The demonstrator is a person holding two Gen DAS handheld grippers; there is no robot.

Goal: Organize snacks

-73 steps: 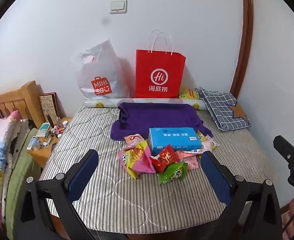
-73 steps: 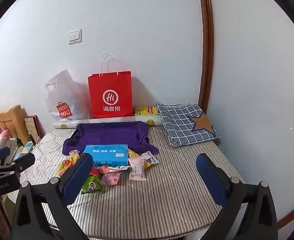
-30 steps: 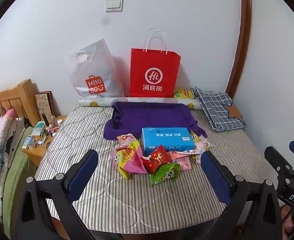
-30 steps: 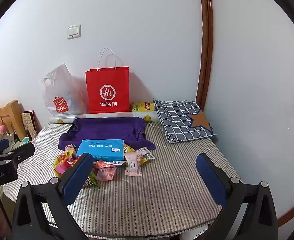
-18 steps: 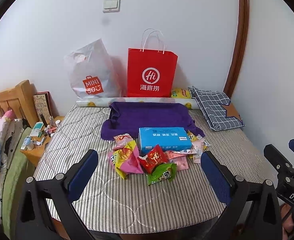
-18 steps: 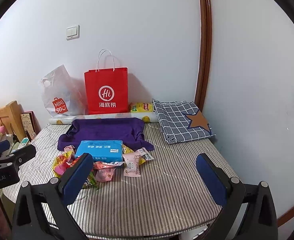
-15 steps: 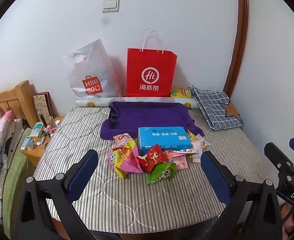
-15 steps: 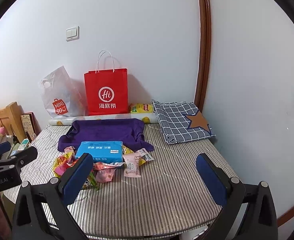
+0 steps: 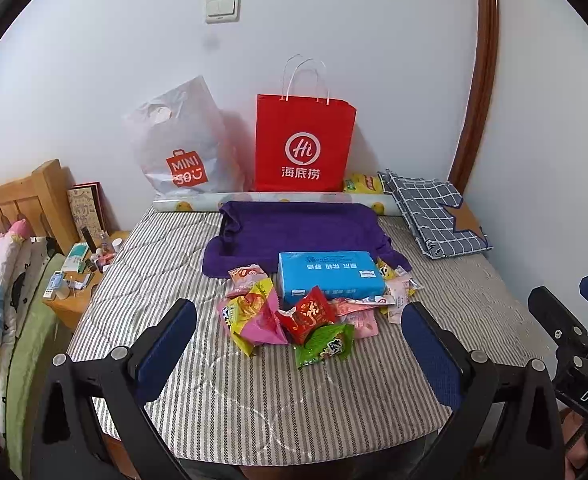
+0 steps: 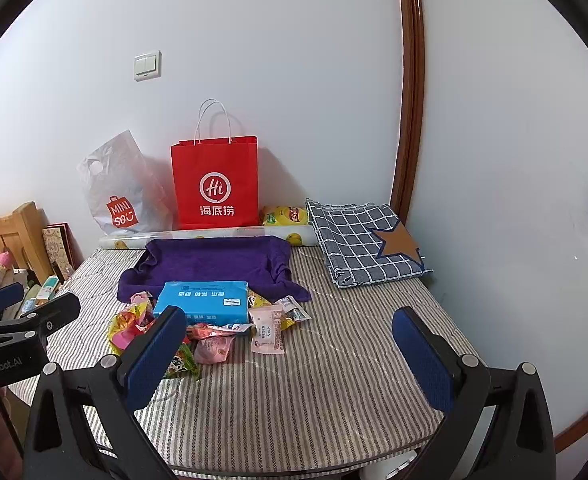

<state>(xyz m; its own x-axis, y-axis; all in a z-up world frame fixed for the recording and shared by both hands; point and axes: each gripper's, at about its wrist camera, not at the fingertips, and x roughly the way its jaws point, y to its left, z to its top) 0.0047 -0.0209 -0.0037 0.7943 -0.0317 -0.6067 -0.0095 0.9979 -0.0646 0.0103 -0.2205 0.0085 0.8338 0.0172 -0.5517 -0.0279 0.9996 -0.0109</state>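
Several snack packets lie in a heap on the striped mattress: a pink-yellow bag, a red packet, a green packet and a pale pink packet. A blue tissue box sits just behind them, and a purple towel lies beyond it. My left gripper hovers open just in front of the heap, holding nothing. My right gripper is open too, over the bare mattress to the right of the heap.
A red paper bag and a white plastic bag lean on the back wall. A folded checked cloth lies at the back right, a yellow packet beside it. A cluttered bedside table stands left.
Both grippers have drifted slightly and stayed open; the heap now sits a little closer in the left wrist view. Nothing on the mattress has moved.
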